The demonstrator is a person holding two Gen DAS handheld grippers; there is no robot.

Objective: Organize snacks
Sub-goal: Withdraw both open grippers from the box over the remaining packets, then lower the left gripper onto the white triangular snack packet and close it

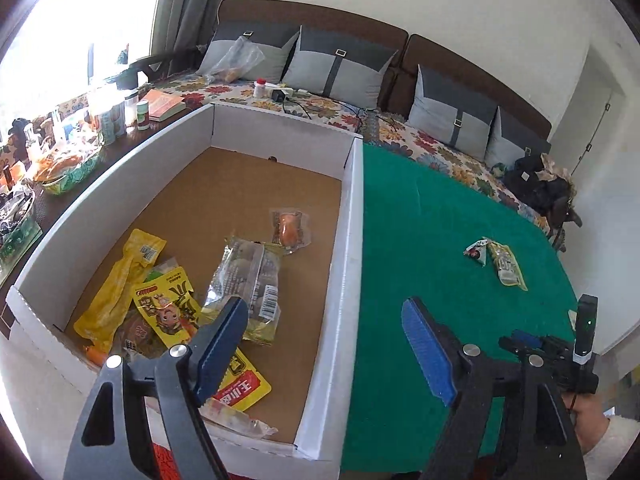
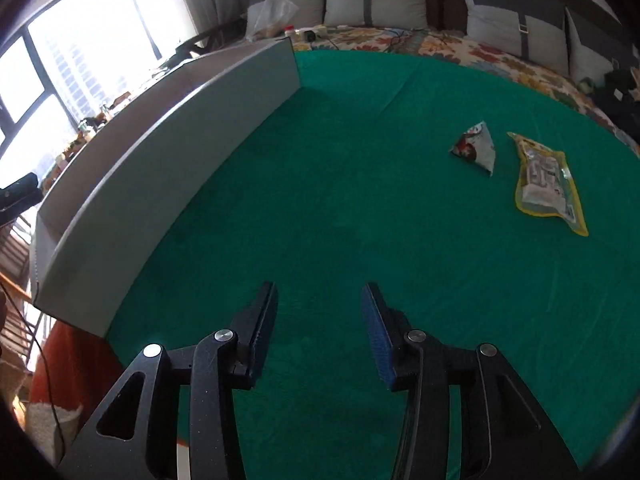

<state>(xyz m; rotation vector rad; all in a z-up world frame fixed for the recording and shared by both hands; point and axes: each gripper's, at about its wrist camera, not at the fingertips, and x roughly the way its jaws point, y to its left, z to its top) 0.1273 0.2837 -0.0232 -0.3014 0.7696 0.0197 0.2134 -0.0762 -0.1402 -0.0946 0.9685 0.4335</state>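
Grippers, both gaping and empty: left gripper is straddling the white cardboard box wall above collected packets; right gripper is facing the triangular printed pouch and yellow-edged clear packet lying ahead-right on the green-clothed desk, presumably awaiting boxing.

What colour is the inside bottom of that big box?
Plain cardboard brown; the box walls are white. It shows best in the left wrist view.

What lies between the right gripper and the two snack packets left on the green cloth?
Only bare green cloth separates the right gripper from the triangular packet and yellow-edged packet, per the right wrist view.
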